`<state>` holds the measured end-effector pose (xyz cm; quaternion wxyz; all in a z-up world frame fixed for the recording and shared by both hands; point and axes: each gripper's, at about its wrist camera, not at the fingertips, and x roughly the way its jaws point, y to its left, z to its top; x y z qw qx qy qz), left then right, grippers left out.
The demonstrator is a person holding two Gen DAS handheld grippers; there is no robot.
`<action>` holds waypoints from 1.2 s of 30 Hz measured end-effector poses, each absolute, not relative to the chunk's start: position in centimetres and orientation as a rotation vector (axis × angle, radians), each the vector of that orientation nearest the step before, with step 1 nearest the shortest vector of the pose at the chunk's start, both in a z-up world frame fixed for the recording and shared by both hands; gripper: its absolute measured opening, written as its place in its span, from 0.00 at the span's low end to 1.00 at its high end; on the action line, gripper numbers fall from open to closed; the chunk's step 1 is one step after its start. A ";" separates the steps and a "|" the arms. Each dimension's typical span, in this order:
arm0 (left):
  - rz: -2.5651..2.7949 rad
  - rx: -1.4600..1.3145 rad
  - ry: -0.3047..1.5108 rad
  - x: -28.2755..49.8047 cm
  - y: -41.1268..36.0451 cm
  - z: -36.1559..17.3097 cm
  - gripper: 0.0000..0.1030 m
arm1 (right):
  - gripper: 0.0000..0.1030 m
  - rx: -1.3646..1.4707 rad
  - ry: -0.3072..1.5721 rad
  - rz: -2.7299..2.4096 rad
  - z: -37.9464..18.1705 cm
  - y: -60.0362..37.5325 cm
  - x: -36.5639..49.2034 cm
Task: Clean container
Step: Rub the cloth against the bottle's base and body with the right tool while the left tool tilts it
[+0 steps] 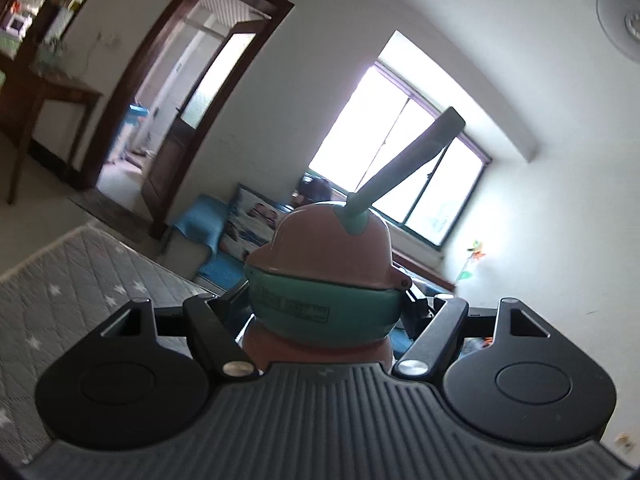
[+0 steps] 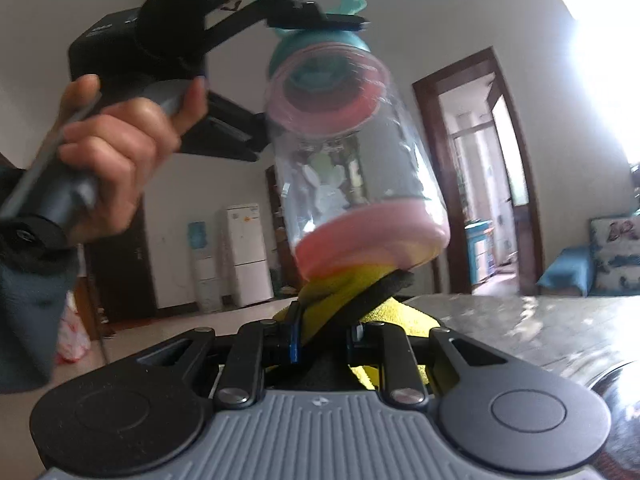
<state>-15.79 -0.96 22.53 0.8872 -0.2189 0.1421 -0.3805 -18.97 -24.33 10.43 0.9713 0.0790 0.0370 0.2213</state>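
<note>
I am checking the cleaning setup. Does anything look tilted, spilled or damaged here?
Nothing looks spilled or damaged. The clear plastic bottle with pink base and teal lid is tilted in the left tool, its base resting on the yellow cloth in the right tool.

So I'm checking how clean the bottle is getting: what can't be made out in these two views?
- Bottle underside, right wrist view: covered by the yellow cloth.
- Bottle body, left wrist view: the lid blocks it.
- Residue inside, right wrist view: motion blur and reflections.
- Right tool fingertips: buried in the cloth.
- Lid label text, left wrist view: too blurred.
</note>
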 end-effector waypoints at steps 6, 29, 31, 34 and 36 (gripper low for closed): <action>-0.812 -0.458 0.298 -16.0 -0.3 22.6 0.71 | 0.18 0.093 0.016 0.331 10.9 -23.6 -19.3; -0.689 -0.384 0.239 -14.8 -0.8 22.9 0.71 | 0.18 -0.022 -0.045 0.250 12.1 -21.9 -23.2; -0.676 -0.374 0.234 -14.8 -0.7 23.0 0.71 | 0.18 -0.023 -0.046 0.245 12.1 -21.8 -23.5; -0.641 -0.345 0.235 -14.6 -0.9 22.9 0.71 | 0.18 0.006 -0.040 0.222 12.3 -22.0 -23.7; -0.635 -0.351 0.248 -14.2 -1.0 22.5 0.71 | 0.18 0.030 -0.042 0.222 12.6 -22.3 -23.7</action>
